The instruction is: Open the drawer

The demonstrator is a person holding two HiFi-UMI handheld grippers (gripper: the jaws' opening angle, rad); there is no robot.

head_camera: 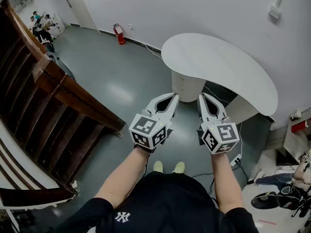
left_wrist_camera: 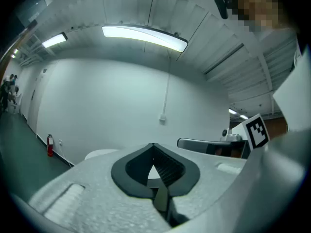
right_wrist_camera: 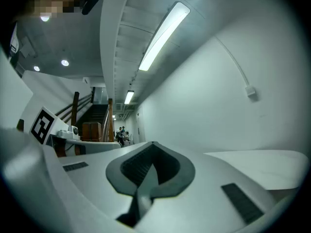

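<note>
A white drawer cabinet point(head_camera: 186, 85) stands under the curved white table top point(head_camera: 218, 64), with faint drawer lines on its front. I hold both grippers level in front of me, above the floor and short of the cabinet. The left gripper point(head_camera: 173, 97) is shut with nothing between its jaws, and its tips meet in the left gripper view too point(left_wrist_camera: 154, 145). The right gripper point(head_camera: 201, 97) is also shut and empty, its tips closed together point(right_wrist_camera: 153, 143). Neither gripper touches the cabinet. In the gripper views only the table top point(right_wrist_camera: 262, 166) shows; the drawers are hidden.
A dark wooden staircase railing point(head_camera: 53, 96) runs along the left. A red fire extinguisher point(head_camera: 118, 34) stands by the far wall. A power strip point(head_camera: 236, 159) and cables lie on the floor at right, near clutter point(head_camera: 282, 193). People point(head_camera: 41, 25) stand far off at the left.
</note>
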